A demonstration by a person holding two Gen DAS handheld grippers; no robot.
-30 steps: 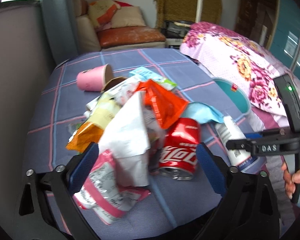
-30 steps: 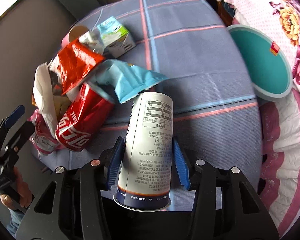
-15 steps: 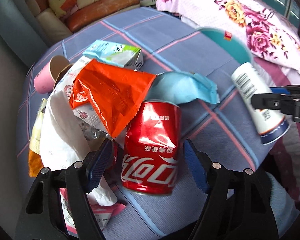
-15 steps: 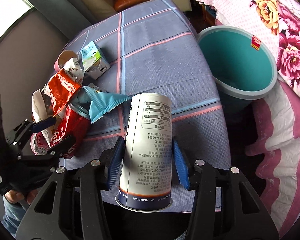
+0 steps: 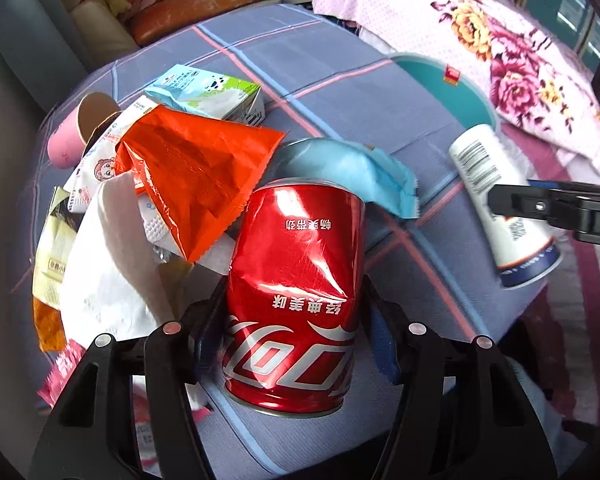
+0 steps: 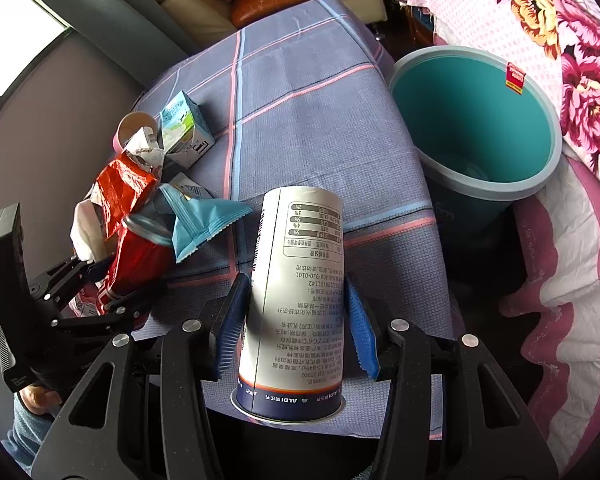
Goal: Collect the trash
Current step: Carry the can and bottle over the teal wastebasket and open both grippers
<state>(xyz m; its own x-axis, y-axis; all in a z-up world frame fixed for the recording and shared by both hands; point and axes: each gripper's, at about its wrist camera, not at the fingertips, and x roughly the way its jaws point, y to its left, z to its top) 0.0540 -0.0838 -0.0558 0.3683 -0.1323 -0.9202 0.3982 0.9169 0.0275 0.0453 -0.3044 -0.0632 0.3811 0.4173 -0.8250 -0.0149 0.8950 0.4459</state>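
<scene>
The left gripper (image 5: 294, 334) points steeply down at the table (image 5: 324, 64), which is covered in a blue checked cloth. Its jaws are closing around a dented red cola can (image 5: 296, 292) that lies on its side near the front edge of the table, base toward the camera. The blue pads sit at the can's two flanks; the left pad appears to touch, while firm contact on the right cannot be confirmed.

The can rests against a heap of trash: an orange wrapper (image 5: 192, 176), a light blue packet (image 5: 344, 168) overlapping the can's far end, a white bag (image 5: 108, 264), a milk carton (image 5: 216, 94) and a pink paper cup (image 5: 76, 132) farther back.

The right gripper (image 6: 294, 326) also tilts downward and grips a white paper cup (image 6: 296, 292) at mid-body, both blue pads pressed on its sides, rim toward the camera. The cup is held off the cloth, above the table's front edge.

A teal waste bin (image 6: 540, 184) stands on the floor just beside the table's right side, open end up.
</scene>
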